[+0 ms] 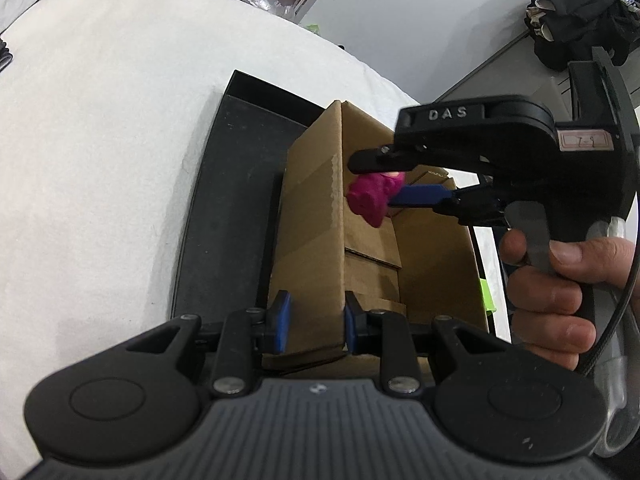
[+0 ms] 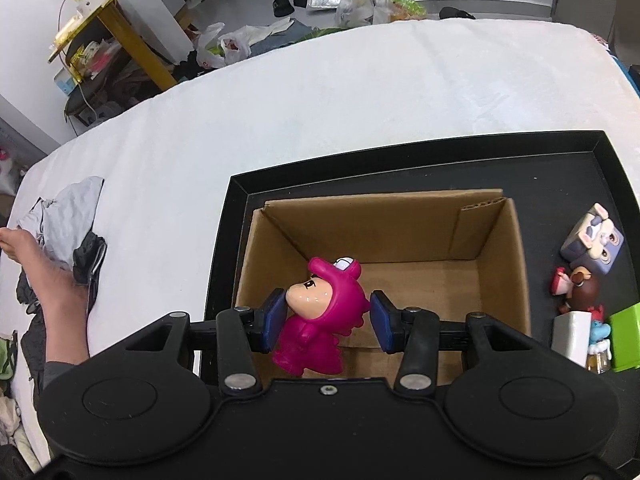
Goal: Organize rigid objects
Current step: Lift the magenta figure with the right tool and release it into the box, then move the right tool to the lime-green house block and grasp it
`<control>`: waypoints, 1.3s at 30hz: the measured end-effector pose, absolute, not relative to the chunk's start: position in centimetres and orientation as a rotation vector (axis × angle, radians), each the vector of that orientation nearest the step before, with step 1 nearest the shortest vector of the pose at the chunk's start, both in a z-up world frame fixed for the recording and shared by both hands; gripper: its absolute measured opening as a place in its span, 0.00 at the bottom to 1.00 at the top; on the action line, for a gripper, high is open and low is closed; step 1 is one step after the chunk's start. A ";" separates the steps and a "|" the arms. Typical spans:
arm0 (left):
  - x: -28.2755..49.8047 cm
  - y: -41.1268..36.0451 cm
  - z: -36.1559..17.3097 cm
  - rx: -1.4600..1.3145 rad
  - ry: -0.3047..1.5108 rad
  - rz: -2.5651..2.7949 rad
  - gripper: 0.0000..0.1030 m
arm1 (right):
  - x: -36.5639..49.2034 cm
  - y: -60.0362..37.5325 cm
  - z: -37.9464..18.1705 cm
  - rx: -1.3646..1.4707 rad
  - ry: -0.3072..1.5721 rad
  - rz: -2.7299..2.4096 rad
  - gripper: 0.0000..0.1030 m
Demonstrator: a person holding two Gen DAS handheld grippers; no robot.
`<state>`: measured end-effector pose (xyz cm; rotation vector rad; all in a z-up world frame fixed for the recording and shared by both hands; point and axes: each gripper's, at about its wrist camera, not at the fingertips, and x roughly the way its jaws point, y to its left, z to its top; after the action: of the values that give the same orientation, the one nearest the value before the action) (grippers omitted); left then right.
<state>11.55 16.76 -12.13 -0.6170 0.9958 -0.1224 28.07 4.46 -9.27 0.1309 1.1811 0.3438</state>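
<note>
1. White cloth [image 2: 320, 100] covers the surface; cluttered floor w/ bags and a yellow-legged shelf behind it.
2. Black tray [image 2: 420, 160] sits on the cloth, w/ an open cardboard box [image 2: 380, 232] standing inside it.
3. Right gripper [image 2: 328, 320] hangs over the box's near-left corner, pointing steeply down. Its blue pads [image 2: 276, 320] pinch a magenta toy [image 2: 316, 320]: left pad on the toy's face, right pad at its back. Toy is tilted, head away from the gripper body, feet toward it.
4. In the left wrist view the right gripper [image 1: 384, 184] comes in from the right, toy [image 1: 372, 196] at its fingertips, just above the box [image 1: 312, 240] rim. A hand [image 1: 552, 288] wraps its handle.
5. Left gripper [image 1: 314, 324] straddles the box's near wall, one blue pad [image 1: 282, 320] on the outside, the other on the inside. Fingers narrowly spaced w/ the cardboard between them; looks like a pinch on the wall, pads approx. flush to it.
6. Box floor beyond the right fingers is bare cardboard.
7. Right of the right fingers, outside the box on the tray [image 1: 224, 184]: a cube-shaped rabbit toy [image 2: 594, 240], a small brown-and-red figure [image 2: 576, 284], a white block [image 2: 572, 336], a blue figure [image 2: 600, 332], a green block [image 2: 624, 336]. All bunched close together.
8. Left of the right fingers, off the tray: crumpled grey fabric [image 2: 68, 216] on the cloth, and a person's bare foot [image 2: 44, 276] beside it.
</note>
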 end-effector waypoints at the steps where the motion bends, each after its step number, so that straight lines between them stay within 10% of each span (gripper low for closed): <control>1: 11.5 16.8 -12.1 -0.616 0.995 -0.123 0.25 | 28.1 4.6 -9.3 0.136 1.186 0.346 0.44; 39: 11.7 16.8 -12.2 -0.611 1.003 -0.130 0.25 | 24.1 -2.9 -2.3 0.167 1.170 0.356 0.62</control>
<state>11.74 16.84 -12.23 -0.6109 1.0034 -0.1298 24.14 -2.86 -2.31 0.1669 1.1698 0.3555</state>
